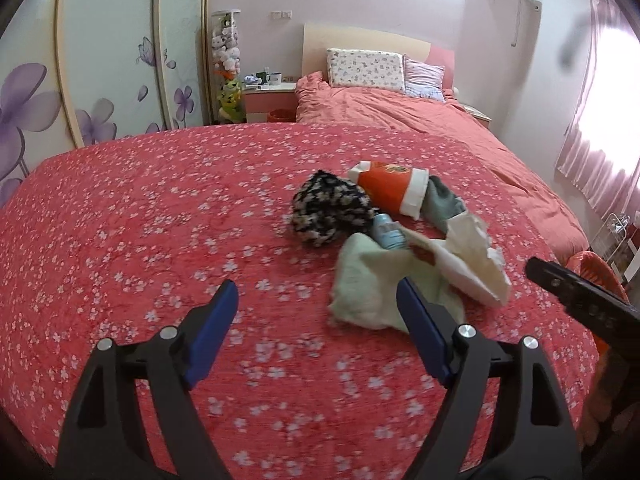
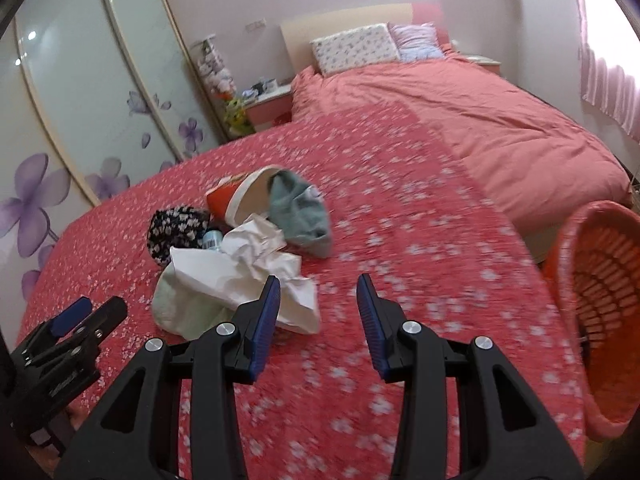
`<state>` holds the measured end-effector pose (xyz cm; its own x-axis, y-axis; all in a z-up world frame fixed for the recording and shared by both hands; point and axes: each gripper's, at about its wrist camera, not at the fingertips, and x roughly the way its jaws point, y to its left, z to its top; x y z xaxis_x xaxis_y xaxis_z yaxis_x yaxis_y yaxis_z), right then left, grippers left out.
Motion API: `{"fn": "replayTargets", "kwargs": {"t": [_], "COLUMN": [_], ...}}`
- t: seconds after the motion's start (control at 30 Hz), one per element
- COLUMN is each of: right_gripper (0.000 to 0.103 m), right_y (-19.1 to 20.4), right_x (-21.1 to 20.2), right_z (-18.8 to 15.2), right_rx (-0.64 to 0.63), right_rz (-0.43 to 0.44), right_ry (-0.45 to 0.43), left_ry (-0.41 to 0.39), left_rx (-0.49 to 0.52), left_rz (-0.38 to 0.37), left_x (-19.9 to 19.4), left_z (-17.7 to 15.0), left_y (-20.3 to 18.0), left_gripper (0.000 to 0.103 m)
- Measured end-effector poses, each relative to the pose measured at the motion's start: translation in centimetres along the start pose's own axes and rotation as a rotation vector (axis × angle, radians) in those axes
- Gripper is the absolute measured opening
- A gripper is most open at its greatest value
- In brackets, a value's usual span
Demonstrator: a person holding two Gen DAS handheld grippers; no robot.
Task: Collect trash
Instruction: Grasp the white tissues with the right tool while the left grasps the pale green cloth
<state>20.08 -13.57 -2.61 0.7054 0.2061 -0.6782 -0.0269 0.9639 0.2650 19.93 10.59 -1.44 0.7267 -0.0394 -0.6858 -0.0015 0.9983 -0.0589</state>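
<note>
A pile lies on the red flowered bedspread (image 1: pixel 160 220): an orange paper cup (image 1: pixel 390 190) on its side, crumpled white paper (image 1: pixel 476 256), a small blue bottle (image 1: pixel 387 232), a black flowered cloth (image 1: pixel 328 208), a grey-green sock (image 1: pixel 442 202) and a pale green cloth (image 1: pixel 368 284). My left gripper (image 1: pixel 316 300) is open, just short of the pale green cloth. My right gripper (image 2: pixel 318 296) is open and empty, beside the crumpled paper (image 2: pixel 256 264). The cup (image 2: pixel 240 200) and sock (image 2: pixel 300 212) lie beyond it.
An orange slatted basket (image 2: pixel 600 320) stands at the bed's right edge, also seen in the left wrist view (image 1: pixel 596 272). A pink duvet (image 2: pixel 500 128) and pillows (image 2: pixel 356 48) lie farther up the bed. A wardrobe (image 2: pixel 80 100) and a nightstand (image 1: pixel 270 100) stand to the left.
</note>
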Motion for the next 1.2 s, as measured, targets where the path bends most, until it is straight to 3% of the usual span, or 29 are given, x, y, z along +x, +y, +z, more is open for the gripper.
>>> {"fn": "replayTargets", "kwargs": {"t": [0.33, 0.37, 0.4, 0.5, 0.87, 0.93, 1.2], "right_gripper": [0.041, 0.037, 0.023, 0.010, 0.009, 0.009, 0.009], "right_y": [2.3, 2.3, 2.4, 2.6, -0.8, -1.2, -2.5], "right_x": [3.3, 3.5, 3.6, 3.6, -1.4, -1.7, -2.2], "right_z": [-0.5, -0.5, -0.5, -0.7, -1.3, -1.2, -1.7], "right_rx": [-0.047, -0.051, -0.054, -0.071, 0.002, 0.004, 0.028], "right_rz": [-0.046, -0.046, -0.043, -0.042, -0.092, -0.101, -0.113], "right_ry": [0.054, 0.056, 0.056, 0.065, -0.057, -0.066, -0.067], "left_ry": [0.032, 0.035, 0.039, 0.054, 0.140, 0.149, 0.172], "left_rx": [-0.019, -0.016, -0.014, -0.006, 0.004, 0.008, -0.026], "left_rz": [-0.053, -0.054, -0.058, -0.076, -0.126, -0.122, -0.147], "left_x": [1.3, 1.6, 1.8, 2.5, 6.0, 6.4, 7.0], "left_z": [0.0, 0.0, 0.0, 0.1, 0.2, 0.1, -0.1], "left_y": [1.1, 1.0, 0.9, 0.3, -2.1, -2.4, -2.6], "left_gripper": [0.080, 0.080, 0.080, 0.079, 0.065, 0.062, 0.025]}}
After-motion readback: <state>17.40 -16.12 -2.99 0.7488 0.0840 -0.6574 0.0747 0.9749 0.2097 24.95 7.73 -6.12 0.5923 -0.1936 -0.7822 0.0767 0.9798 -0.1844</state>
